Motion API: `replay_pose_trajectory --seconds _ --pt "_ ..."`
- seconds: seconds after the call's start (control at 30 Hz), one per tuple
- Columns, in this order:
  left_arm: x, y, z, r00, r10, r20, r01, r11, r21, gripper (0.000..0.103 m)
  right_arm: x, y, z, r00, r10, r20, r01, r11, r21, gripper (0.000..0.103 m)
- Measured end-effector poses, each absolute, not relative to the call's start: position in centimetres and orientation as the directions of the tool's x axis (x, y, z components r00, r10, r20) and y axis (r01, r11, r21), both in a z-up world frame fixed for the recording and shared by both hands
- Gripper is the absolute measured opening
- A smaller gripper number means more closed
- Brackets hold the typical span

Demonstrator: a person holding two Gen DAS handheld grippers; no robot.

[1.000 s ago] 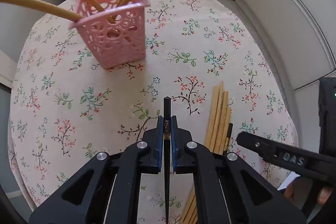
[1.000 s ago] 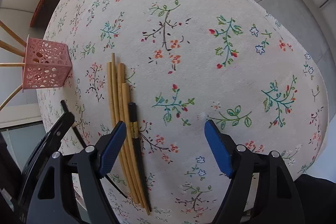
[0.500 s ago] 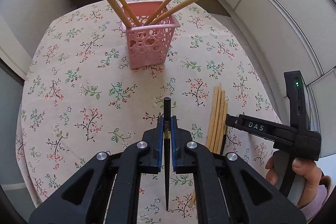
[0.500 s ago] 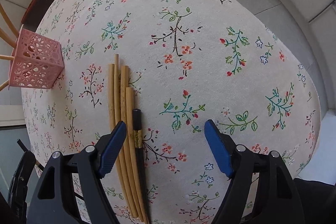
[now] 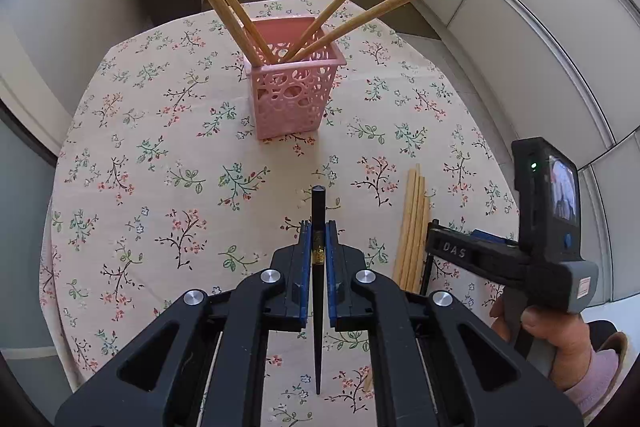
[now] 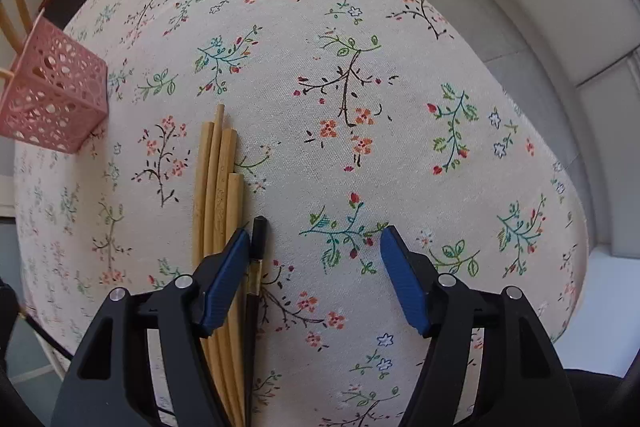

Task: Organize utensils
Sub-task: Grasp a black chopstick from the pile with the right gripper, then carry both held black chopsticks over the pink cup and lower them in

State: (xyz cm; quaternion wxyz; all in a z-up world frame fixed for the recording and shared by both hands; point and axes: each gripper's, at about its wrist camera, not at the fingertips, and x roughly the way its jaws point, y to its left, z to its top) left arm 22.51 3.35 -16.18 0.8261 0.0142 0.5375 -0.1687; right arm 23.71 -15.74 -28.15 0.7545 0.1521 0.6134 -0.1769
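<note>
Meanwhile, left tool [image 5: 316, 239] clamped on black chopstick [image 5: 318, 203]; right tool [image 6: 312, 255] closing, pads touching nothing.

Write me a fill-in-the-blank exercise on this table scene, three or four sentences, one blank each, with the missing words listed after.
1. The left gripper is shut on a single ____ chopstick.
2. The number of wooden chopsticks standing in the pink basket is ____.
3. Beside the bundle of wooden chopsticks on the tablecloth lies one ____ chopstick.
4. The right gripper has its jaws closing and holds ____.

Missing words: black; four; black; nothing
</note>
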Motion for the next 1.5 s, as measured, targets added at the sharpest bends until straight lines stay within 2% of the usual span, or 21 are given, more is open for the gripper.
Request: replay_pose_trajectory --seconds 0.07,0.1,0.13,0.23,0.4,0.67,1.0,1.2,1.33,1.5 --pt "22.2 3.3 -15.6 0.383 -0.267 -0.885 0.296 0.942 -0.156 0.006 23.5 -15.0 -27.7 0.219 -0.071 -0.973 0.414 0.91 0.027 0.035" --pt "22.0 3.3 -15.2 0.389 -0.271 -0.88 0.299 0.941 -0.158 0.006 23.4 -15.1 -27.6 0.218 -0.045 -0.975 0.408 0.912 0.049 0.012" --pt "21.7 3.3 -14.9 0.395 -0.278 -0.876 0.304 0.939 -0.162 0.006 23.2 -15.6 -27.6 0.216 -0.001 -0.976 0.413 0.906 0.091 0.008" --pt "20.7 3.4 -13.7 0.421 -0.282 -0.862 0.31 0.938 -0.155 0.006 21.8 -16.6 -25.9 0.314 0.065 -0.947 0.4 0.896 0.195 0.007" --pt "18.8 3.8 -11.3 0.474 -0.31 -0.824 0.311 0.935 -0.173 0.006 17.5 -16.6 -19.6 0.516 0.09 -0.852 0.276 0.924 0.265 0.007" --pt "16.7 4.5 -6.8 0.586 -0.338 -0.737 0.286 0.937 -0.203 0.006 13.6 -15.9 -10.0 0.716 0.114 -0.689 0.118 0.953 0.28 0.007" --pt "17.4 4.6 -0.6 0.698 -0.311 -0.645 0.282 0.947 -0.152 0.006 16.1 -17.0 0.1 0.841 0.172 -0.514 0.03 0.932 0.362 0.007" --pt "18.7 5.0 3.0 0.764 -0.306 -0.568 0.262 0.952 -0.16 0.006 18.2 -16.4 4.1 0.892 0.183 -0.413 -0.012 0.923 0.384 0.007" --pt "20.6 4.4 4.4 0.798 -0.269 -0.539 0.234 0.963 -0.134 0.006 20.0 -15.9 5.0 0.902 0.185 -0.391 -0.022 0.922 0.386 0.007" --pt "24.5 3.7 3.7 0.808 -0.214 -0.549 0.19 0.977 -0.102 0.006 22.2 -15.2 4.4 0.9 0.189 -0.392 -0.027 0.923 0.383 0.007"
